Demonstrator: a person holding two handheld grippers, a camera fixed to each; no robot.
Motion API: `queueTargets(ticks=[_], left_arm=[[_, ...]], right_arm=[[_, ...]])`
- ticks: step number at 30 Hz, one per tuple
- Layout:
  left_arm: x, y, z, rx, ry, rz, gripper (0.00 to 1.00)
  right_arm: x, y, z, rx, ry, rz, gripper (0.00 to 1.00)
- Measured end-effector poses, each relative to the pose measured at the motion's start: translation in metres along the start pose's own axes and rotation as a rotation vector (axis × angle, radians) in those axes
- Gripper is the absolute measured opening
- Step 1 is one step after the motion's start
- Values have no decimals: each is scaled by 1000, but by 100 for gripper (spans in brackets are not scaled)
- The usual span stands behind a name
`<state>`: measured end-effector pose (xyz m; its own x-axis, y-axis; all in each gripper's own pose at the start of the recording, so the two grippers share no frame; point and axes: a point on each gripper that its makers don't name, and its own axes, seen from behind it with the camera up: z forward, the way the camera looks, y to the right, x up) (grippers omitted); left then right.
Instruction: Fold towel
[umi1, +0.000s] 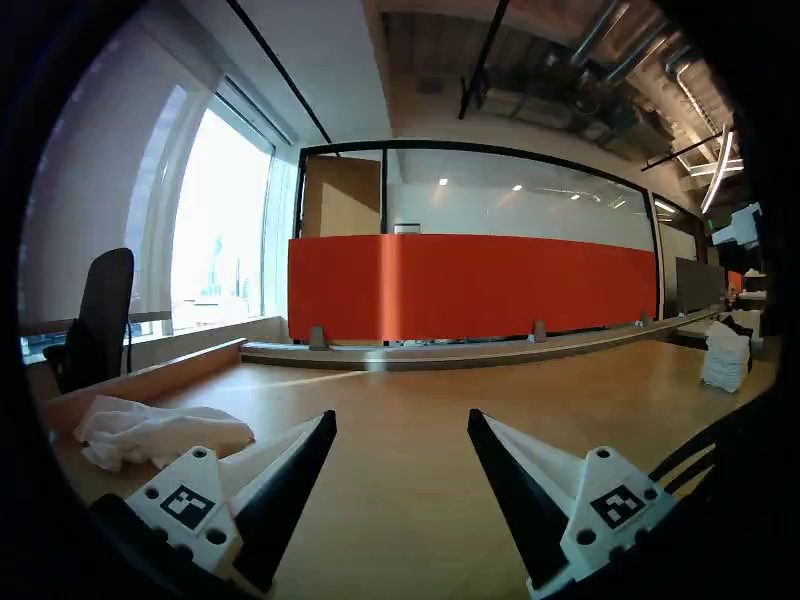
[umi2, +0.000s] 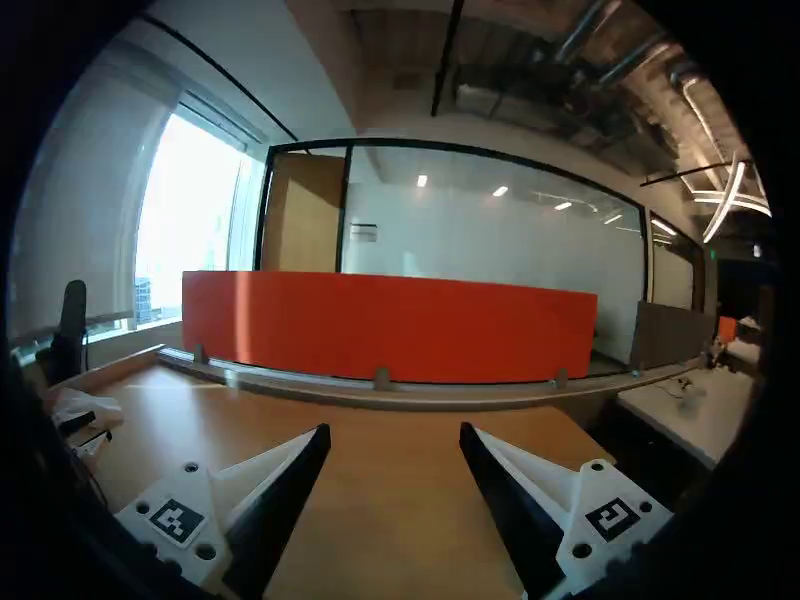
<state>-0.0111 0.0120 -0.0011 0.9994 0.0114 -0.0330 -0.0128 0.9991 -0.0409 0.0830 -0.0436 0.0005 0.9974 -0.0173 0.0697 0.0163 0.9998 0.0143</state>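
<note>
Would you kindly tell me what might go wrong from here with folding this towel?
1. The towel lies crumpled, off to the side of the open left claw. A grab there may catch a bunched layer rather than a corner.
2. The open right claw points at bare table, so it may reach the towel late.

- No word, brand or number can be read.
- The left gripper (umi1: 402, 420) and right gripper (umi2: 395, 430) bear black-and-white square markers (umi1: 188, 505), no letters.
- A small sign (umi2: 363, 232) on the far glass wall (umi2: 500, 240) is too small to read.
</note>
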Motion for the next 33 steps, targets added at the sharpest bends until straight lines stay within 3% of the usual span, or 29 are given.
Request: queueTargets(ticks=[15,26,33], left_arm=[[-2,-6,1,17,-3,-1,98],[-3,-6,1,17,-3,-1,98],[-4,-6,1,17,-3,0,98]], right_arm=[[1,14,-6,-20,18,4,100],[8,28,1,-39,95,-4,100],[-5,37,1,-37,142,41,100]])
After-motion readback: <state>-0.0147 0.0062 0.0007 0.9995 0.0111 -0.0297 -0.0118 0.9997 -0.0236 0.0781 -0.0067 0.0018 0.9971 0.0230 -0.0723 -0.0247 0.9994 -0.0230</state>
